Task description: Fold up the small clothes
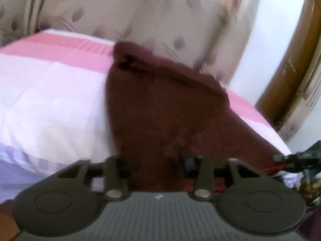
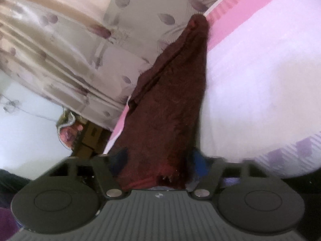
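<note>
Left wrist view blurs: maroon cloth [image 1: 160, 110] on the bed's [image 1: 50, 100] edge hides left claw [image 1: 158, 160] tips, grip unclear; right claw [image 2: 158, 160] pinches its hem.

Deep maroon cloth [image 1: 160, 108], dark brown-red across its width, with a brighter red edge close to the camera, and the same maroon in the right wrist view [image 2: 168, 108]. Under it a bedsheet [image 1: 50, 100] in pale lilac-white blocks, a pink band with fine darker pink stripes, and a purple checked strip low down. Behind, a cream curtain [image 1: 160, 10] dotted with mauve leaf shapes and beige stripes. Golden-brown wood [image 1: 297, 64] at the right. Blue pads [image 2: 198, 160] in the right wrist view
</note>
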{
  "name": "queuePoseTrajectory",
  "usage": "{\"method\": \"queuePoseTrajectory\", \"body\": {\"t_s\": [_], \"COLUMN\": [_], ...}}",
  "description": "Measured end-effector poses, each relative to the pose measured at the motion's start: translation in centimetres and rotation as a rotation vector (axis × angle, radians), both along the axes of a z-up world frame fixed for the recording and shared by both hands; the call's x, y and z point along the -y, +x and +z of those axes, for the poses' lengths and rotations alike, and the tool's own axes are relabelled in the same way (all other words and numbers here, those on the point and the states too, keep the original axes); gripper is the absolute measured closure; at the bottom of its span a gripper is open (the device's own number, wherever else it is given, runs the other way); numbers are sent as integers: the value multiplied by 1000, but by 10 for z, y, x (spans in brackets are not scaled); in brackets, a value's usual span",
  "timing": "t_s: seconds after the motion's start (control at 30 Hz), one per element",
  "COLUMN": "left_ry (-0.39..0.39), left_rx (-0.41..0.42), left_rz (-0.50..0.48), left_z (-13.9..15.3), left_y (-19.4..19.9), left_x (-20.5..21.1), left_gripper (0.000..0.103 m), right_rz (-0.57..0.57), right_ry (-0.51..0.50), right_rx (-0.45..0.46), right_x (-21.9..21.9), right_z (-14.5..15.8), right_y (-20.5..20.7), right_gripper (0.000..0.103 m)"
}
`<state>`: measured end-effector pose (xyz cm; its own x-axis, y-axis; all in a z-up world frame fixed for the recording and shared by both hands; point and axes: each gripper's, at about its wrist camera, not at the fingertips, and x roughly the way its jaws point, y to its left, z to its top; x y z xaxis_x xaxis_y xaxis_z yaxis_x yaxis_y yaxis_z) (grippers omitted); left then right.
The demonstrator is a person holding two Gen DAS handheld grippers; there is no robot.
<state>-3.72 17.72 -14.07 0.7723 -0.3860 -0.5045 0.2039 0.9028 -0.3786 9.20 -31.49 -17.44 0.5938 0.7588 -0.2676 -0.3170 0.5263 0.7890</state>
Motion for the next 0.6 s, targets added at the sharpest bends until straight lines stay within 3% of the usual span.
{"method": "queuePoseTrajectory", "body": {"t_s": [0.03,0.13,0.23,0.43,0.6], "left_ry": [-10,-44,-29,-124,-101], "left_rx": [9,4,46,62,62], "left_rz": [-7,2,8,1,-9], "left_z": [-1,1,17,45,45], "left_y": [0,-3,-19,-41,-27], "left_x": [0,-2,-6,-21,-14], "left_gripper": [59,96,96,96,96], "right_rz": [-1,5,23,53,28], "right_ry": [-40,-31,19,132,44], "right_rx": [-3,35,112,213,245], "right_x": [-5,-11,-8,3,6], "right_z": [0,3,20,54,71], "right_y": [1,-5,-18,-51,-40], "right_gripper": [85,88,88,90,91]}}
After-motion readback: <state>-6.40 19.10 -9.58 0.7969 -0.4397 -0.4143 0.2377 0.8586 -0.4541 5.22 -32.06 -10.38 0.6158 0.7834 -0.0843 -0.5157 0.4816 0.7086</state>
